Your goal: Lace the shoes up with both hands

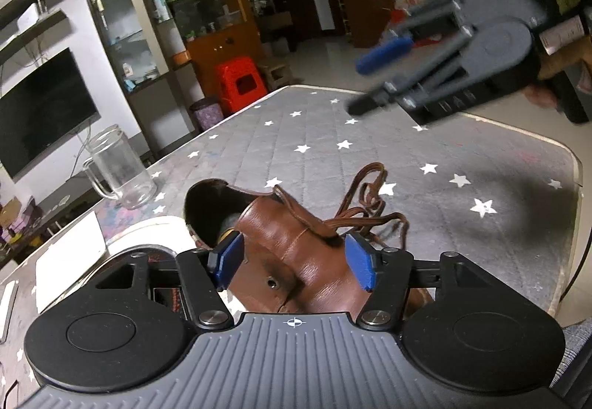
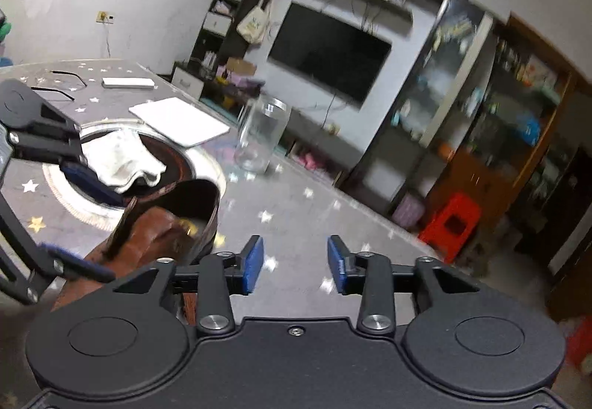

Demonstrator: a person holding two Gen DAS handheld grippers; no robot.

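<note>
- Shoe [image 1: 296,261], brown leather, sat low in the frame's centre on the star-patterned tabletop [image 1: 481,157], laces [image 1: 370,202] loose behind it.
- Left gripper [image 1: 294,261] straddled it, pads apart.
- Right gripper [image 2: 295,263] stood half-wide, empty.

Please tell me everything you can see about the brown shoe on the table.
The brown leather shoe looks smooth and creased, with a dark open mouth and one visible eyelet. It stands on the grey star-patterned table cover. Its brown laces lie loose and tangled beside it. The left gripper straddles it, seemingly without pressing.
</note>
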